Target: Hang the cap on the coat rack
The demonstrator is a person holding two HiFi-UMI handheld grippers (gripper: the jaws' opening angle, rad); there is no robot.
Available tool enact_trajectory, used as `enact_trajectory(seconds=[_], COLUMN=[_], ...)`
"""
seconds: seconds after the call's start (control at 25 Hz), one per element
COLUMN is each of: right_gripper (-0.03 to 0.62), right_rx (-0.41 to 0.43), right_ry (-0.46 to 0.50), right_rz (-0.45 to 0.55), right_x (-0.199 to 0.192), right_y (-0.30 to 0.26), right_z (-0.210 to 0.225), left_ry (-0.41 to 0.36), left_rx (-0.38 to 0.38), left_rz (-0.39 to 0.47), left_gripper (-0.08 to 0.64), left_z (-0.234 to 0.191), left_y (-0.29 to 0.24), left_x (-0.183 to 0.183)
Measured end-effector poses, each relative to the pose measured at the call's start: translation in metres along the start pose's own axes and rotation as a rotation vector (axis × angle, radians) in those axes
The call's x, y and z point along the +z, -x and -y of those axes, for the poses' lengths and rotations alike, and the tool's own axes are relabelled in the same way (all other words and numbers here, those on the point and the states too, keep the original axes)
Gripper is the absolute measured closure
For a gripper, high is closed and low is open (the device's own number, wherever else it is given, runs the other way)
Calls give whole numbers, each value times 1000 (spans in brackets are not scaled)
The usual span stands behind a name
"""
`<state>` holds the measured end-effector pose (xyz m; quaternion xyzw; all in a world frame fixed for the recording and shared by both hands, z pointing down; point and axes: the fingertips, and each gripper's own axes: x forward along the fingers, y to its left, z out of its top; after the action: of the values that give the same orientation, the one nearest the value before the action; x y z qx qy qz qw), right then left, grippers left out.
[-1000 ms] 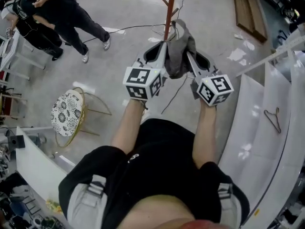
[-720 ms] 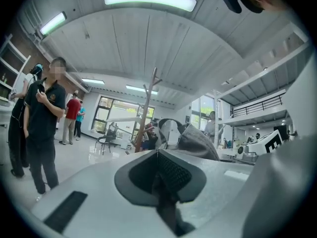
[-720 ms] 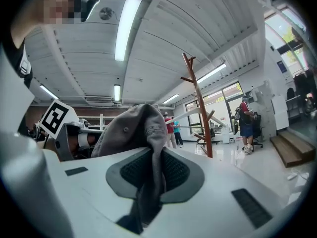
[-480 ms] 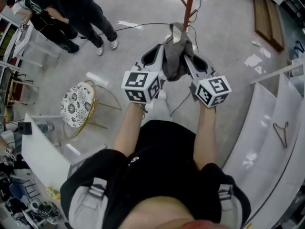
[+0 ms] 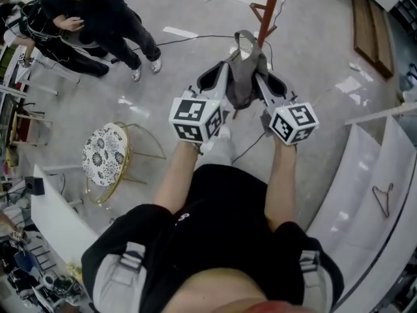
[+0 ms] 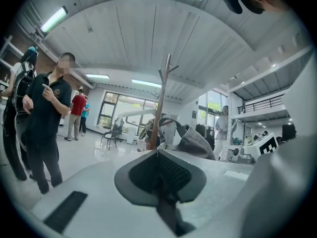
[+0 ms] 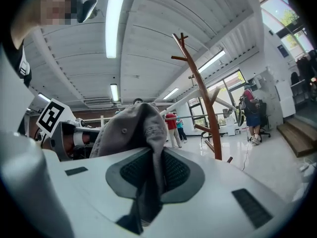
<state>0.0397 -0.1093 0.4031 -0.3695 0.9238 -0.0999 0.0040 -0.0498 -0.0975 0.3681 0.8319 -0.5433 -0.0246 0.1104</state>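
Holding: you have the grey cap [image 5: 245, 77] pinched from two sides and lifted out in front of your chest, just on your side of the coat rack [image 5: 268, 8].
Left gripper [image 6: 158, 155]: its jaws are pressed together on an edge of the cap. The crown and back strap bulge past the tips, towards the coat rack's pole.
Right gripper [image 7: 151, 157]: its jaws are clamped on a fold of the cap's fabric, which runs down between the pads. The crown with its top button rises above the tips, left of the coat rack.
Left forearm [image 5: 174, 175]: bare and stretched forward, with its gripper angled inward towards the coat rack.
Right forearm [image 5: 280, 181]: bare and stretched forward likewise, so the two grippers close in a V with the cap at its point.
Coat rack: a reddish-brown pole with pegs slanting upward, standing on the floor [image 5: 313, 51] just beyond the cap. Whether the strap touches the pole cannot be told.
Bystanders [image 5: 98, 15]: two people in dark clothes stand well to the left of the coat rack.
Stool [image 5: 99, 155]: it has a round patterned seat on a gold wire frame and sits left of the coat rack, nearer to you.
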Motion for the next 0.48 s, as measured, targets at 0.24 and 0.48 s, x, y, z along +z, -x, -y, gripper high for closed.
enact_trajectory(seconds=[0.24,0.48], right_gripper=[548,548], right_rx=[-26,-39], right_ry=[-21,13], right_rz=[-5,-42], right_x=[-3,-3], right_y=[-46,-82], right_z=[58,97], left_ry=[44,105], left_rx=[-39,-112], left_rz=[-11,6], left_gripper=[557,557], left_z=[-31,-53], left_y=[-68,-116], left_x=[-2,-8])
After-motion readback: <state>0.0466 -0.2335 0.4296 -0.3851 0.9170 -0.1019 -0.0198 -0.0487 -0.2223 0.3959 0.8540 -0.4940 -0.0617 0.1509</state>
